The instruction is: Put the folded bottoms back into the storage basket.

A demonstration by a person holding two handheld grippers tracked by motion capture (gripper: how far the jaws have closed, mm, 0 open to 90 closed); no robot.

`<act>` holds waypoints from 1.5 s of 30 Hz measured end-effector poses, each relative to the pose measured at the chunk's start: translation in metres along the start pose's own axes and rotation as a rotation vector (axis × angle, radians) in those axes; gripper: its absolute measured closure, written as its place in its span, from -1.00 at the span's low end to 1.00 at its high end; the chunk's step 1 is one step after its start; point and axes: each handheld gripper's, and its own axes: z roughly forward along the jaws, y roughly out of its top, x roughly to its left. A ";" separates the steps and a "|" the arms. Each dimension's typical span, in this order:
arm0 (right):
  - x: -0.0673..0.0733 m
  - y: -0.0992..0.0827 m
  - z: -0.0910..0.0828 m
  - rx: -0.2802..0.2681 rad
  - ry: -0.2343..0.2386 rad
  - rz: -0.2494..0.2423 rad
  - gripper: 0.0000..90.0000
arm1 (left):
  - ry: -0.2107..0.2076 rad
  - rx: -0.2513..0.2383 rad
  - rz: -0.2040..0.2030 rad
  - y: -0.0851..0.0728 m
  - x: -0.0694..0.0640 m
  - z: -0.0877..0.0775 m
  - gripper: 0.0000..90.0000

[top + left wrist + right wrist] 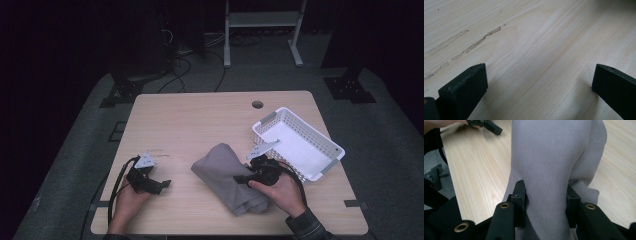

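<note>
Grey cloth (227, 177): a folded bundle lying on the table, right of centre and toward the near edge; in the right gripper view (554, 162) it runs away from the jaws as a long, smooth fold.
Right gripper (246, 178): held in the person's right hand (280, 192) at the cloth's right side, jaws pointing left; in the right gripper view (545, 202) both black jaws press against a fold of the grey cloth, so it is clenched on the fabric.
Left gripper (162, 185): held in the person's left hand (127, 200) near the front-left of the table, well apart from the cloth; in the left gripper view (539, 85) its jaws stand wide apart over bare wood with nothing between them, so it is released.
Table (200, 120): light wooden top; faint worn streaks (476, 42) mark the grain ahead of the left gripper, and a round cable hole (257, 104) sits near the far edge.
White basket (327, 142): perforated plastic, set at an angle at the table's right side, just beyond the right gripper; its near wall lies close to the gripper's grey plate (263, 148), so it is the nearest obstacle on that side.
Cables (114, 192): black leads trail from each gripper toward the near edge, the left one looping off the table.
Surroundings: grey floor, dark stand bases (350, 87) at the back corners, a pale metal frame (262, 30) and loose cables behind the table, all clear of the work.
Path between grippers: open wood separates the left gripper from the cloth.
</note>
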 end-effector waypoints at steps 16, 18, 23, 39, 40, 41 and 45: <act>-0.008 0.008 -0.025 -0.029 -0.023 -0.001 0.38 | 0.000 -0.001 -0.001 0.000 0.000 0.000 -1.00; -0.009 0.008 -0.026 -0.028 -0.023 0.001 0.38 | 0.000 -0.001 0.000 0.000 0.000 0.000 -1.00; -0.017 0.009 -0.032 -0.037 -0.028 0.021 0.38 | 0.000 -0.002 -0.001 0.000 0.000 0.000 -1.00; -0.041 0.015 -0.067 -0.061 -0.097 0.053 0.38 | 0.000 -0.001 0.000 0.000 0.000 0.000 -1.00; -0.041 0.015 -0.067 -0.061 -0.097 0.053 0.38 | 0.000 -0.001 0.000 0.000 0.000 0.000 -1.00; -0.043 0.015 -0.070 -0.066 -0.100 0.057 0.38 | 0.000 -0.001 -0.001 0.000 0.000 0.000 -1.00; -0.050 0.016 -0.080 -0.076 -0.126 0.059 0.38 | 0.000 -0.002 0.000 0.000 0.000 0.000 -1.00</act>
